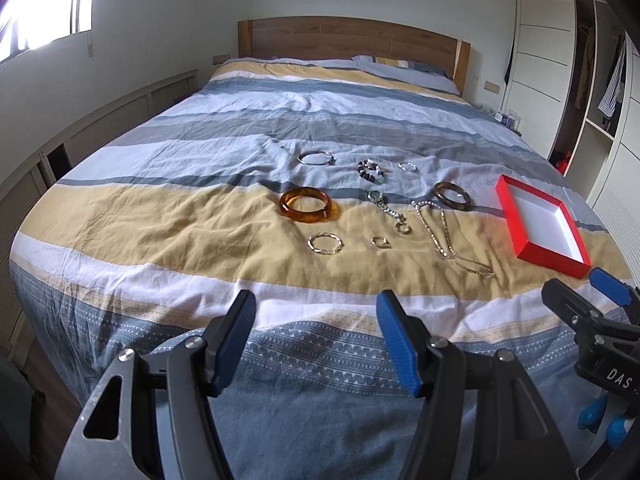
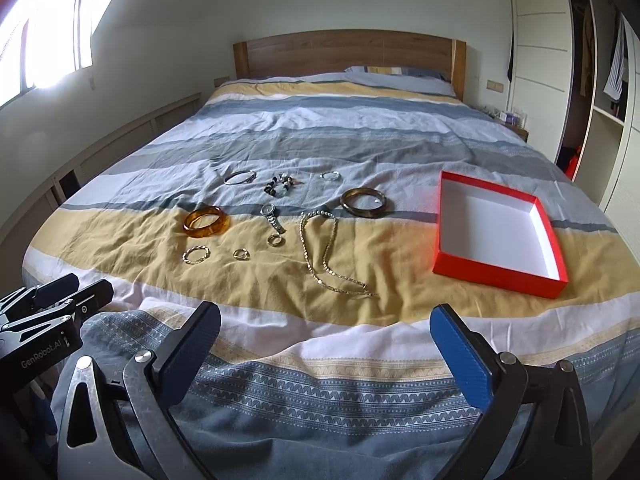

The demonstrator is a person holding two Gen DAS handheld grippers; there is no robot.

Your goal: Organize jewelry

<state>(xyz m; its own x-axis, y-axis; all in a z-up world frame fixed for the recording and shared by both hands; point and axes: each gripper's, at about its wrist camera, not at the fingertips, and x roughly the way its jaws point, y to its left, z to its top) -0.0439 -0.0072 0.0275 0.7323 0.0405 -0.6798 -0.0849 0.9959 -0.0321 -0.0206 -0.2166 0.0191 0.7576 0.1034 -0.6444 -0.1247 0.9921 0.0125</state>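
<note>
Hovering wide-open, holding nothing: left gripper (image 1: 316,316), right gripper (image 2: 326,330) | jewelry lying ahead on striped duvet (image 2: 360,128): amber bangle (image 2: 207,221), gold chain (image 2: 324,252) | red box (image 2: 498,232) sitting right, nothing blocking.

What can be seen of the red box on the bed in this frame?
The red box is a shallow, open rectangular tray with no lid in view, red on the outer walls and rim, plain white inside; it looks like cardboard. It holds nothing. It lies flat on the striped duvet, mostly on a yellow band, skewed to the stripes, to the right of the laid-out jewelry and apart from it. Only the bedding touches it; neither gripper is near.
</note>
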